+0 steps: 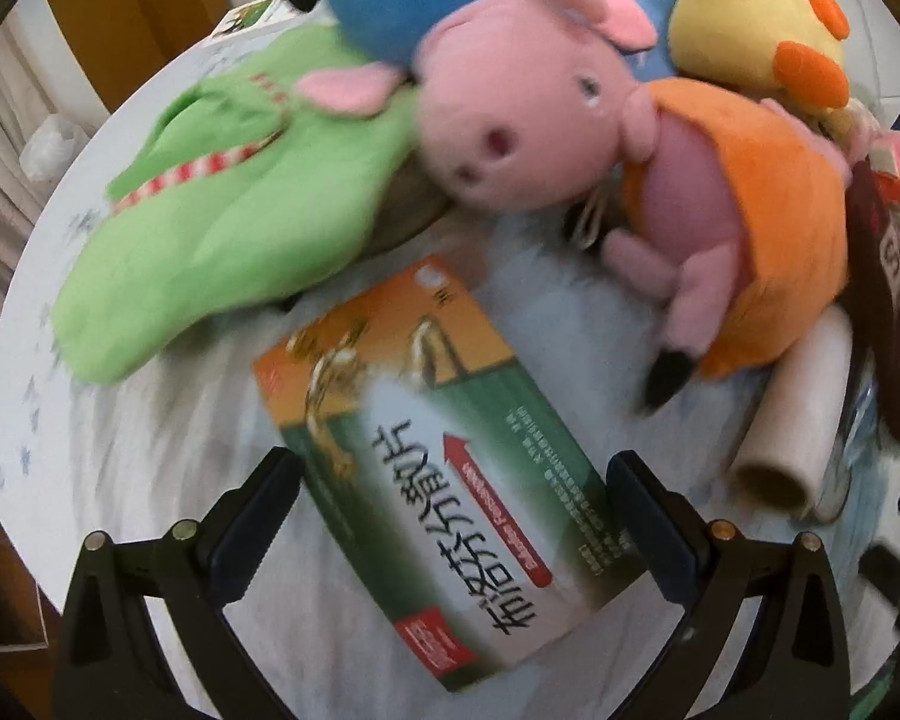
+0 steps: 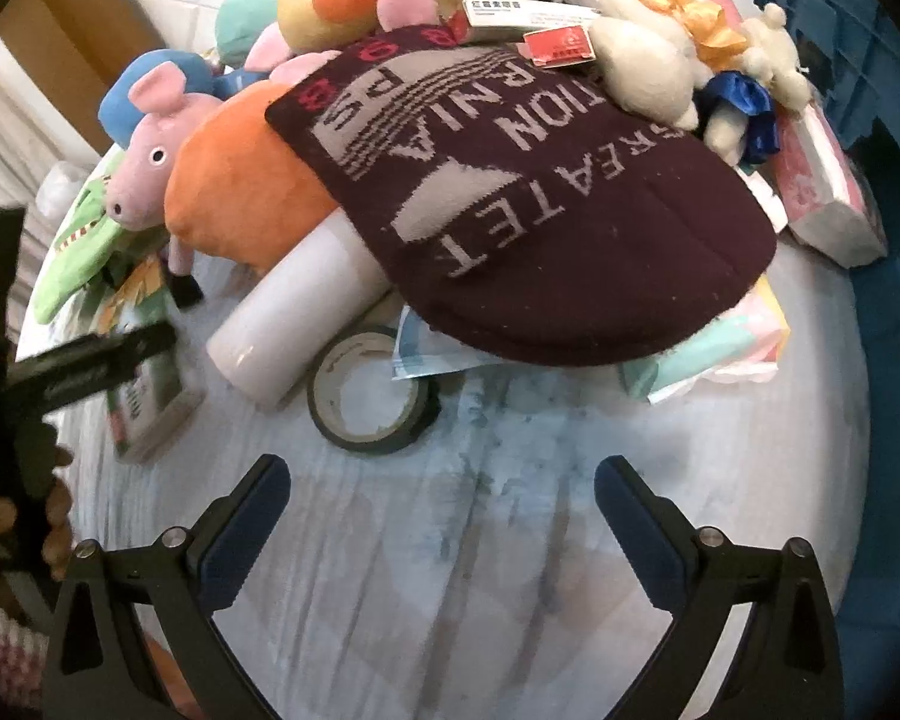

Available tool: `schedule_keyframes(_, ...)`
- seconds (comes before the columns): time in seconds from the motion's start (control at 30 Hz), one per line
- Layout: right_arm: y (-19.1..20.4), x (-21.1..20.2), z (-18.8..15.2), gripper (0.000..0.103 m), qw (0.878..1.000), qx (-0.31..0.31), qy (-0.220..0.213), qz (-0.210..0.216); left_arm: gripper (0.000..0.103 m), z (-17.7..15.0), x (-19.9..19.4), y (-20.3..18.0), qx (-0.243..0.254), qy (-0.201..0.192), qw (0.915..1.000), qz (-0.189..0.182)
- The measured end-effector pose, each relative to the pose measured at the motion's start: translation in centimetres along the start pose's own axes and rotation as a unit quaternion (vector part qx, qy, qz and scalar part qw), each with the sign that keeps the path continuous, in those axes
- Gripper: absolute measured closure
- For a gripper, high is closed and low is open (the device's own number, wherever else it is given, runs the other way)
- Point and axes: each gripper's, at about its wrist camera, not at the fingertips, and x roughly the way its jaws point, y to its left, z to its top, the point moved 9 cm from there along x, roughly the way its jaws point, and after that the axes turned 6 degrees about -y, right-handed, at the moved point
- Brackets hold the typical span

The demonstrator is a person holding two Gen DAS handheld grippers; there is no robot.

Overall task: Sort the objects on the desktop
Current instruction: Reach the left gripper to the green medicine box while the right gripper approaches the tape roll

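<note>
A green and orange medicine box lies flat on the pale blue cloth, between the open fingers of my left gripper, which straddles it without closing. The box also shows in the right wrist view, under the left gripper. A pink pig plush in an orange dress lies behind the box, beside a green plush. My right gripper is open and empty over bare cloth. A dark knit hat lies ahead of it, over a white roll and a tape ring.
A yellow plush with orange spots, a white teddy with ribbons, small boxes and tissue packs pile at the back. A blue crate stands at the right edge. The round table's edge curves on the left.
</note>
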Motion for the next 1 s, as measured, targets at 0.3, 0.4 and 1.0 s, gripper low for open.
schedule_keyframes(0.3, 1.0, 1.8, 1.0, 0.015, 1.0, -0.023, 0.003, -0.002, 0.0, -0.4, 2.2, -1.3, 0.012, 0.048, 0.9984, 0.029)
schedule_keyframes(0.4, 1.3, 2.7, 1.0, 0.015, 1.0, -0.027, 0.003, -0.012, 0.002, -1.2, 2.0, -1.5, -0.005, 0.06, 0.9981, 0.008)
schedule_keyframes(1.0, 1.3, -1.3, 1.7, 0.052, 0.999, -0.015, -0.041, -0.032, 0.027, -3.7, -7.7, -6.7, 0.125, -0.034, 0.9888, -0.075)
